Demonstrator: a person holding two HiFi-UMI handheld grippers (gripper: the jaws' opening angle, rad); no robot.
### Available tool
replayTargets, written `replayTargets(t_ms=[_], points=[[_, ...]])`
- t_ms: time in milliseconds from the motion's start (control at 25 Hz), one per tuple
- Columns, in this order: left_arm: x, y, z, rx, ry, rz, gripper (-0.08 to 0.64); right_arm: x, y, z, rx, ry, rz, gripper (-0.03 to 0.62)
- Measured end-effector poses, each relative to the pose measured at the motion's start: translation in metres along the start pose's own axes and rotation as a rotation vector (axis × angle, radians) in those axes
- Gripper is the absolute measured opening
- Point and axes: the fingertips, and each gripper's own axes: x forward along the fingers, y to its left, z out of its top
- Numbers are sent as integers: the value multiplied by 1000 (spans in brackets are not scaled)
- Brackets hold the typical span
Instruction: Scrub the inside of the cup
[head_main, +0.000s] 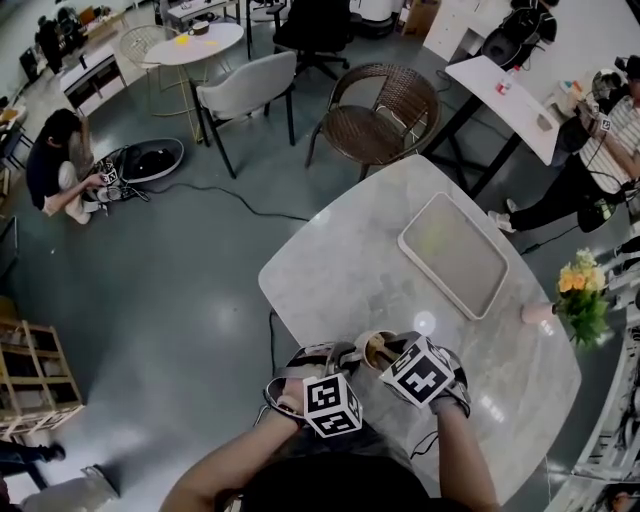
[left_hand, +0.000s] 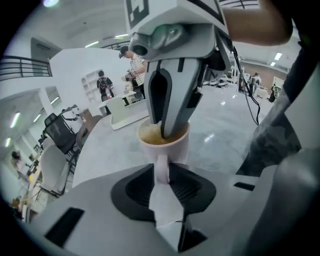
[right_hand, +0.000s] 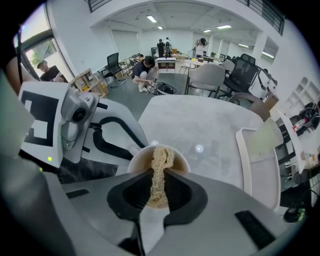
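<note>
Filling the head view's right half, one worktop (head_main: 350, 280) bears one tray (head_main: 452, 254). At lower centre is one cup (head_main: 378, 350). Of two tools, the left tool (left_hand: 162, 175) clamps its handle and the right tool (right_hand: 157, 187) pinches one fibrous scrubber (right_hand: 160, 165) dipping inside.

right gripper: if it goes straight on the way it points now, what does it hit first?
The right gripper, shut on a fibrous scrubber, points down into the cup. Straight on, the scrubber's tip would likely meet the cup's inner bottom first; how deep it already sits is unclear.
</note>
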Motion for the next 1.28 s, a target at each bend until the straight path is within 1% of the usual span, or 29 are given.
replayTargets(t_ms=[40,160,240,320,400,520,600,640,760,880,960,1040,1080,1160,1280], points=[[-1,-2,0,-10,-4,-1,73,2,2,1,3,0,16,61],[-1,-3,1,-41,-7,0,67,7,6,3,13,10,60,61],[0,-3,2,-43,-3,1,66,8,8,3,21,11,98,60],[0,-3,2,-43,1,3,66,7,10,5,49,-12,147,60],[1,-4,1,-53,8,6,66,1,8,5,108,-65,185,60],[1,-8,-3,-84,16,6,66,-18,4,13,223,-194,230,60],[-3,-13,-4,-115,12,-6,66,-31,4,21,267,-261,250,60],[-5,-16,-3,-132,11,-15,66,-36,4,24,274,-279,252,60],[-7,-24,0,-168,15,-49,66,-39,4,25,261,-280,237,61],[-8,-41,6,-185,22,-110,67,-36,6,23,237,-268,221,61],[-9,-56,10,-177,29,-156,71,-34,8,22,209,-255,210,61],[-9,-72,17,-150,34,-197,72,-31,12,22,163,-237,201,61],[-9,-79,22,-133,33,-207,69,-30,14,22,136,-227,196,61],[-4,-85,30,-107,28,-198,70,-26,16,23,85,-205,175,61],[-2,-85,34,-106,29,-194,70,-23,14,21,25,-164,139,61]])
